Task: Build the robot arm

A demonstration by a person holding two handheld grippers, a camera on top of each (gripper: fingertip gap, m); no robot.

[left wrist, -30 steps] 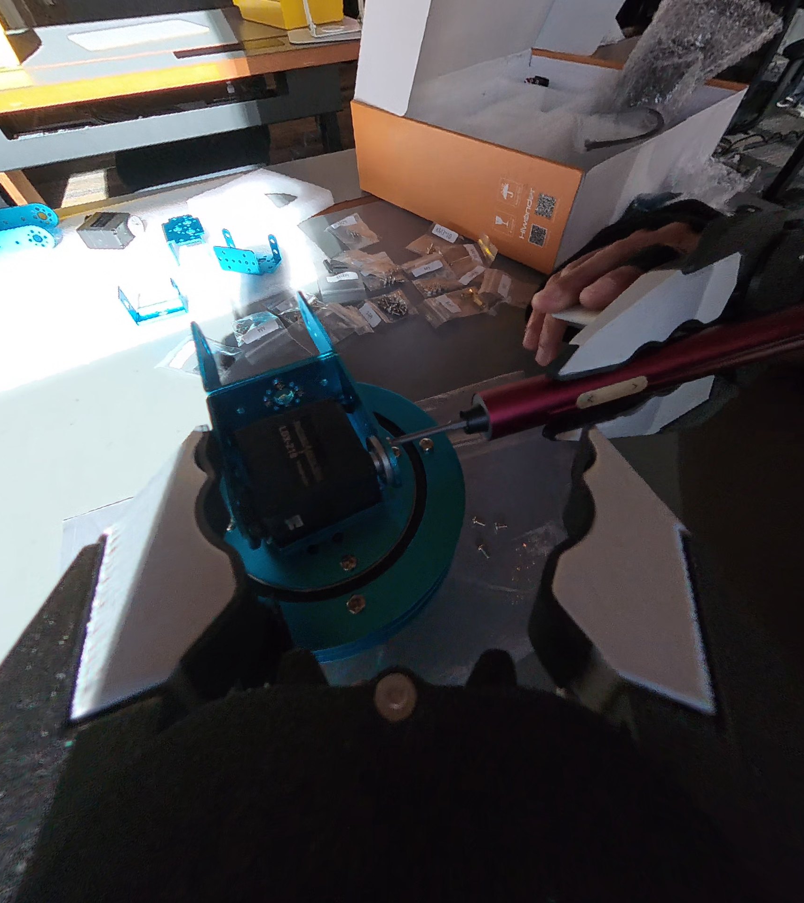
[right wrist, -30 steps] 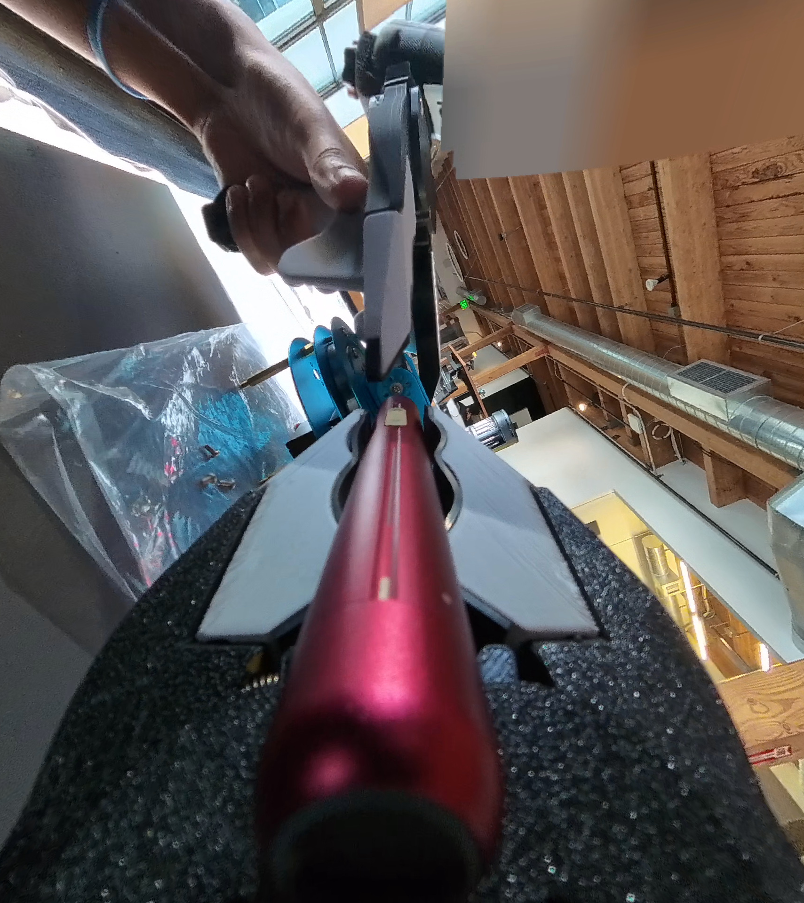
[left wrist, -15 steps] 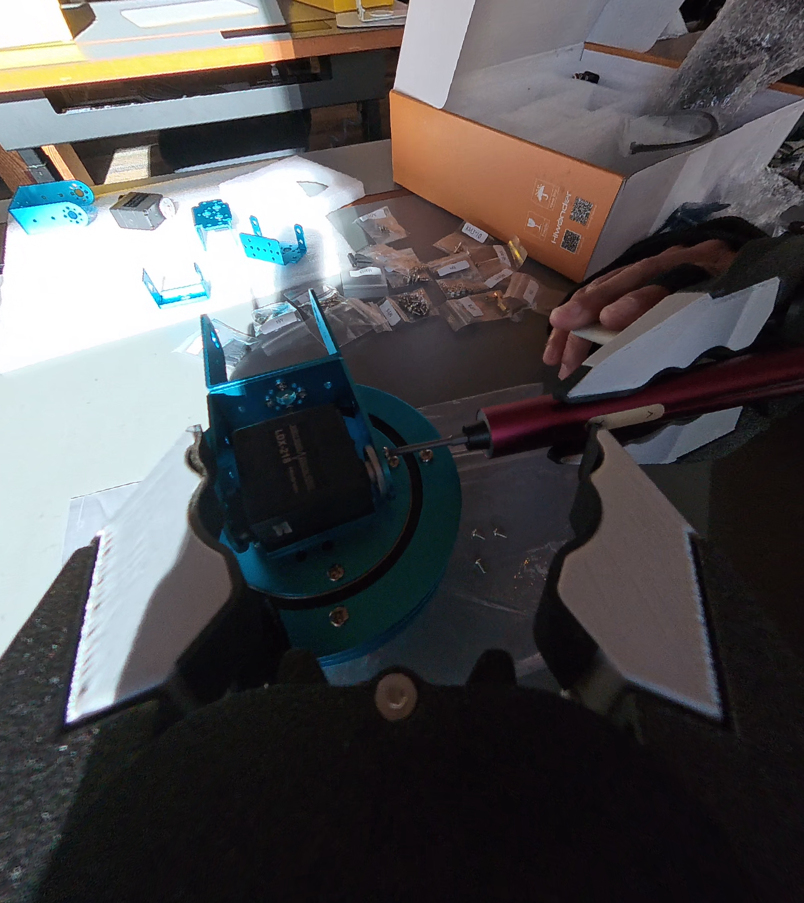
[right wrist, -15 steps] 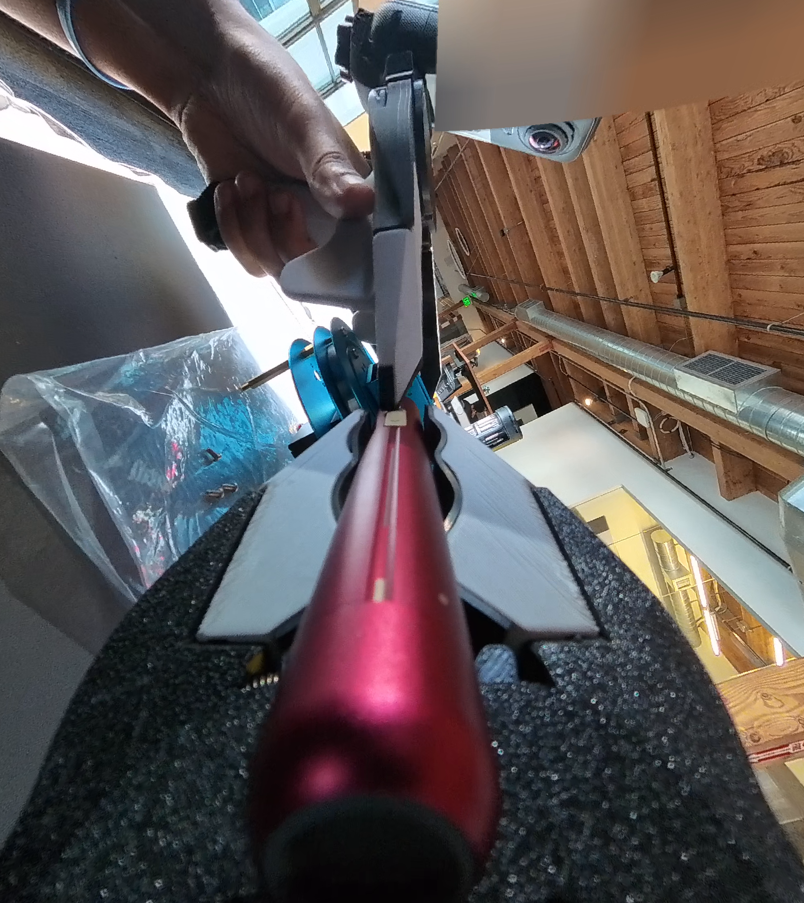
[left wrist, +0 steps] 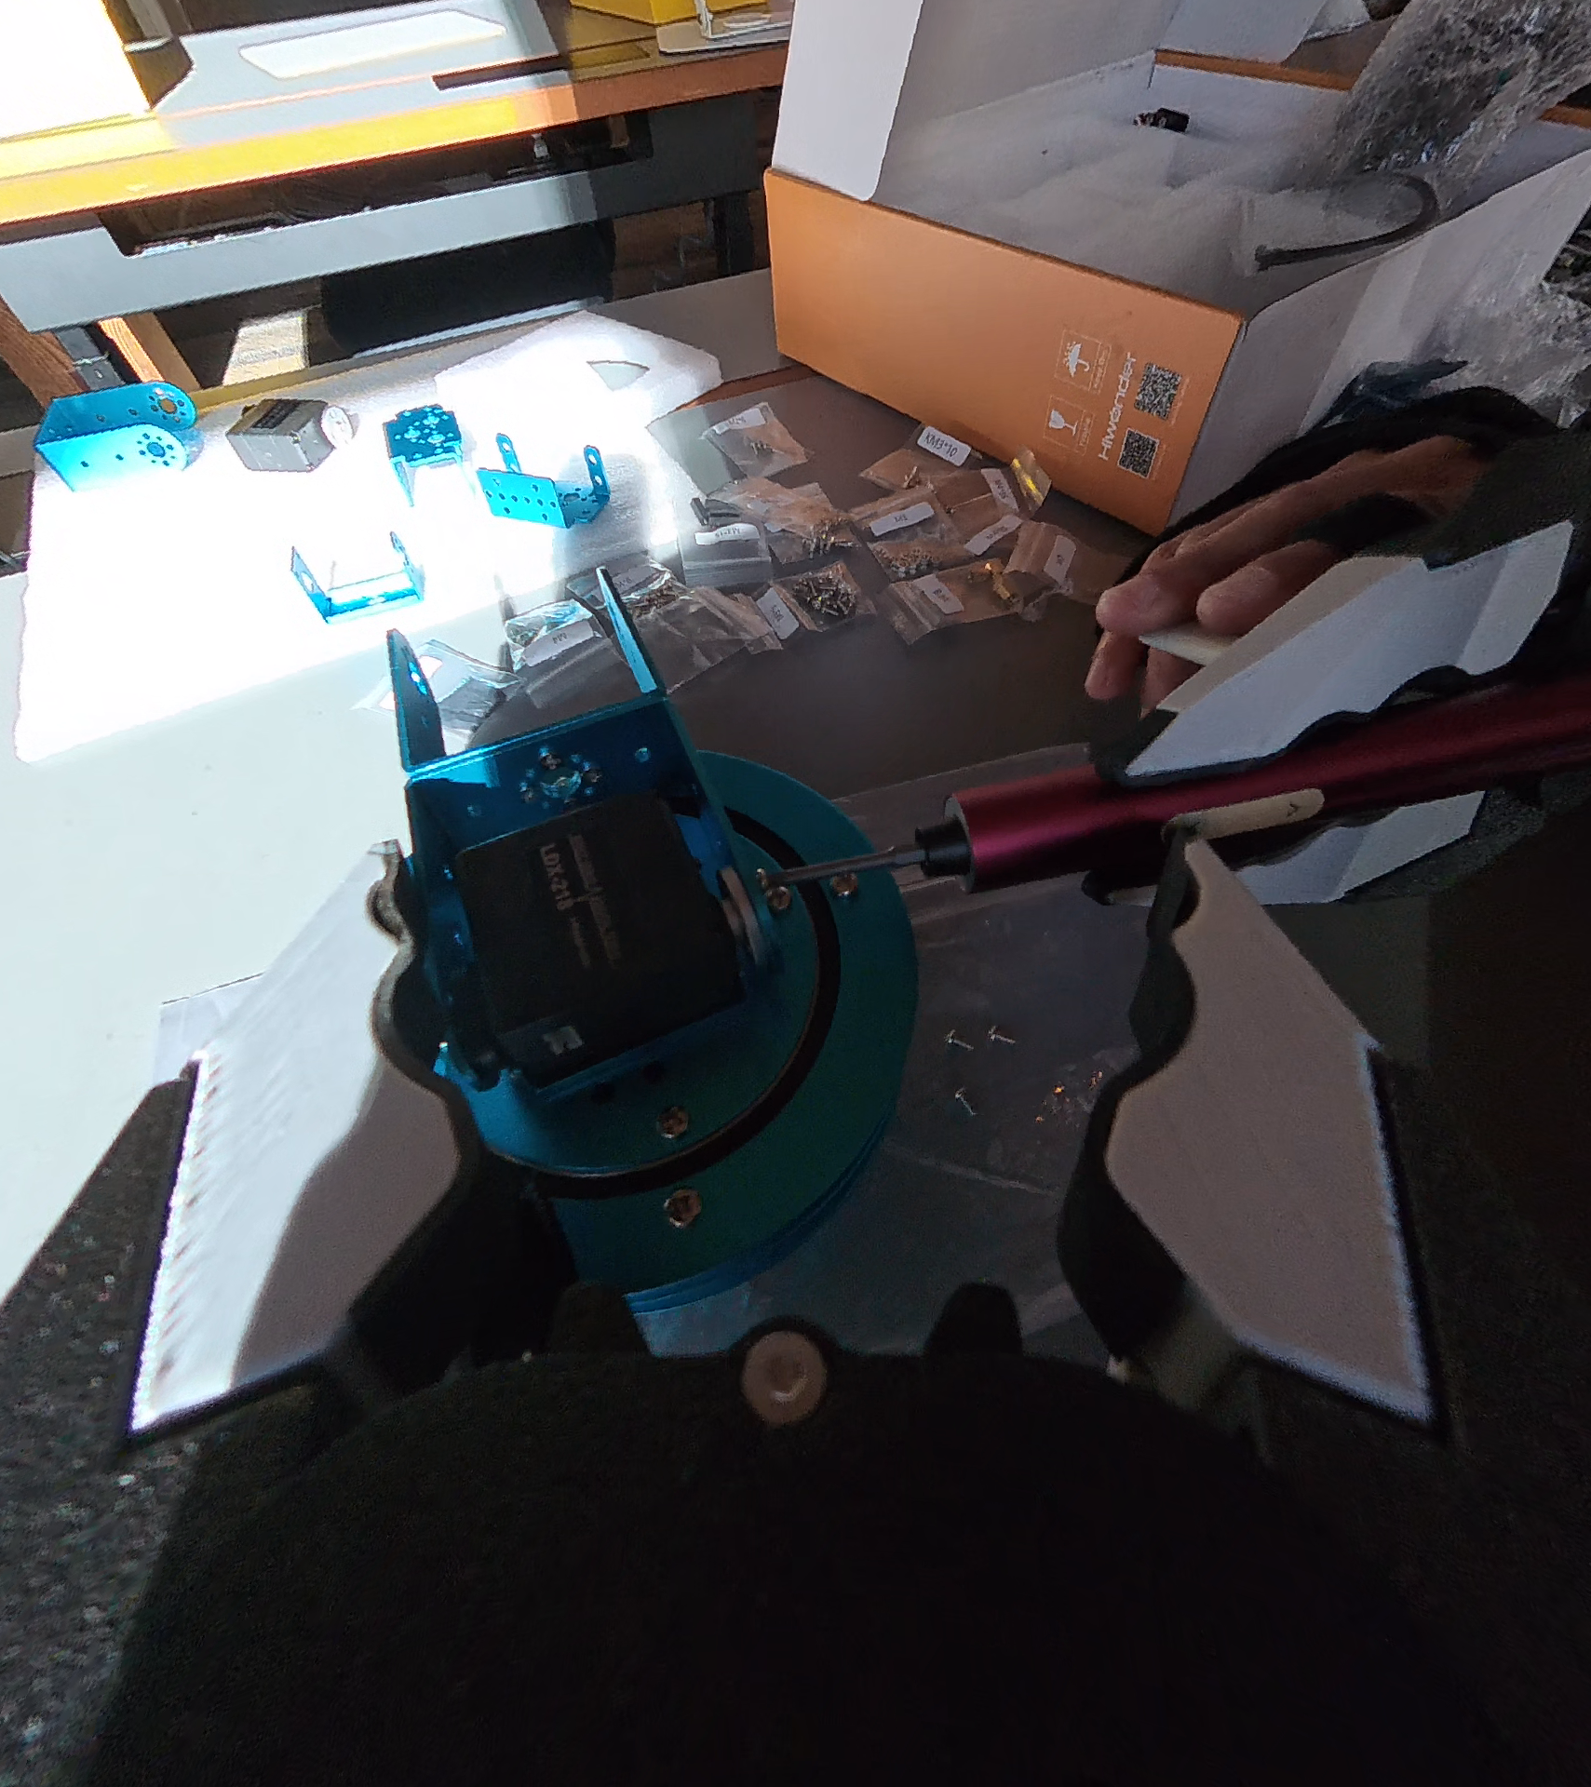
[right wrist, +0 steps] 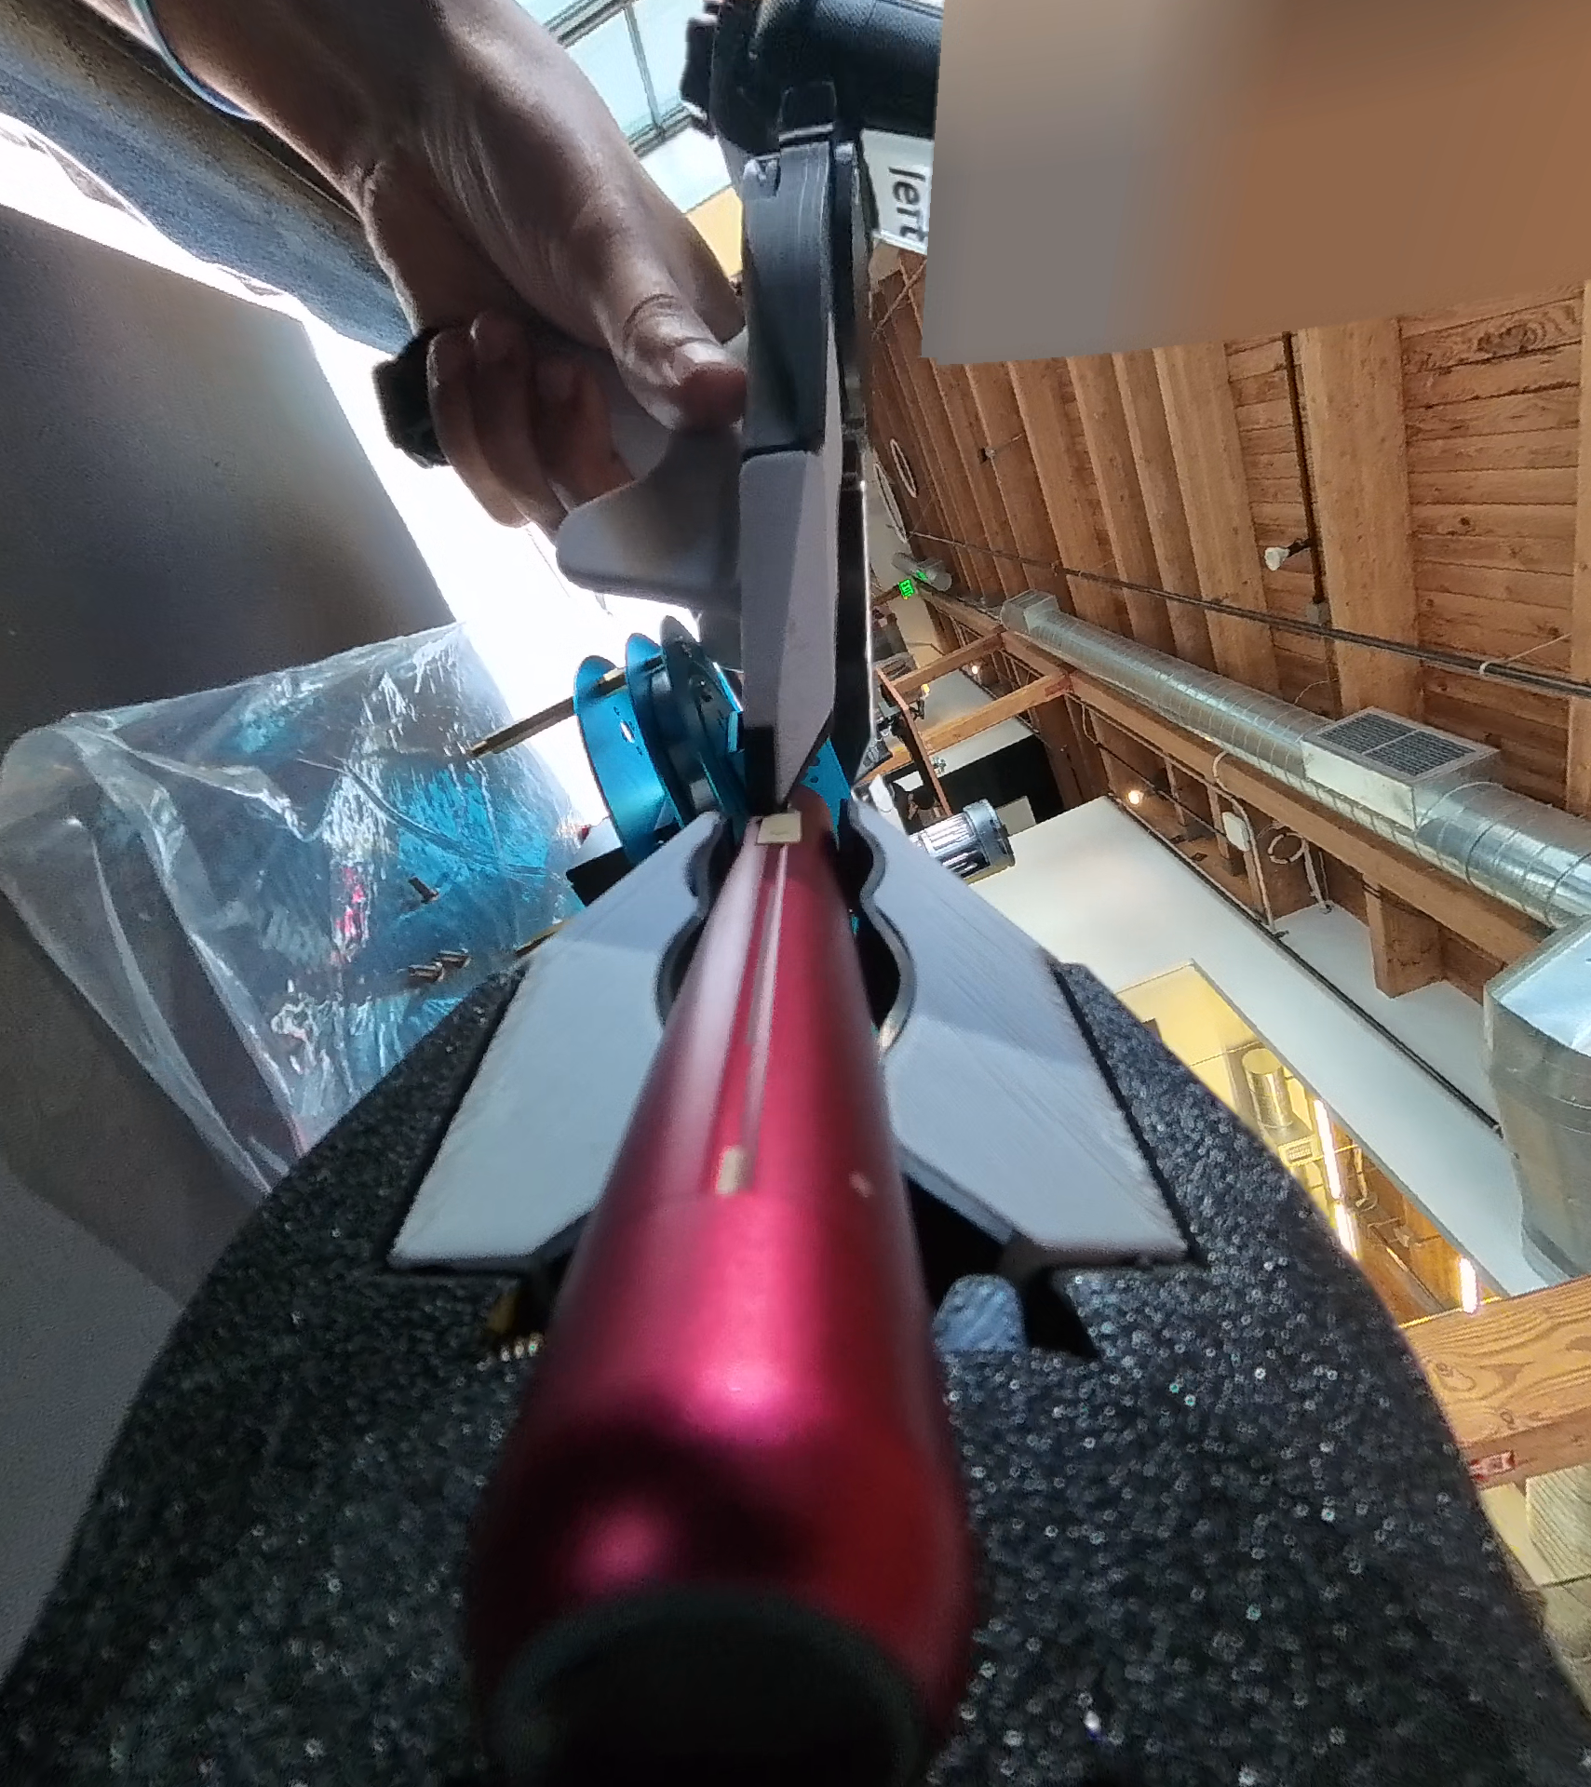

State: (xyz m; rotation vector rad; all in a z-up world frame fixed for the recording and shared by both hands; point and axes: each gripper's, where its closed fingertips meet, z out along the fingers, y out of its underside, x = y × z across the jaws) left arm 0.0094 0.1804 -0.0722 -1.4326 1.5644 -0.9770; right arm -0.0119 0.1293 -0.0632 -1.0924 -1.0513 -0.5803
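A blue round base (left wrist: 830, 1083) carries a blue bracket (left wrist: 569, 764) with a black servo (left wrist: 598, 948) in it. My left gripper (left wrist: 786, 856) is open, with its fingers on either side of the base. The left finger (left wrist: 288, 1160) is close beside the bracket and the right finger (left wrist: 1255, 1112) stands apart. My right gripper (right wrist: 786, 822) is shut on a red screwdriver (right wrist: 752, 1257). It also shows in the left wrist view (left wrist: 1255, 774). The screwdriver's bit (left wrist: 840, 864) touches the servo's right side. The base shows edge-on in the right wrist view (right wrist: 636, 764).
Loose screws (left wrist: 975, 1044) lie on clear plastic (right wrist: 240, 870) right of the base. Small bags of screws (left wrist: 869, 561), blue brackets (left wrist: 540, 493), a silver servo (left wrist: 288, 435) and an open orange box (left wrist: 1014, 319) sit farther back. A hand (right wrist: 530, 242) holds the left gripper.
The left wrist view has shifted slightly, so the table's things sit a little more to the right. The screwdriver's bit stays at the same spot on the servo's side.
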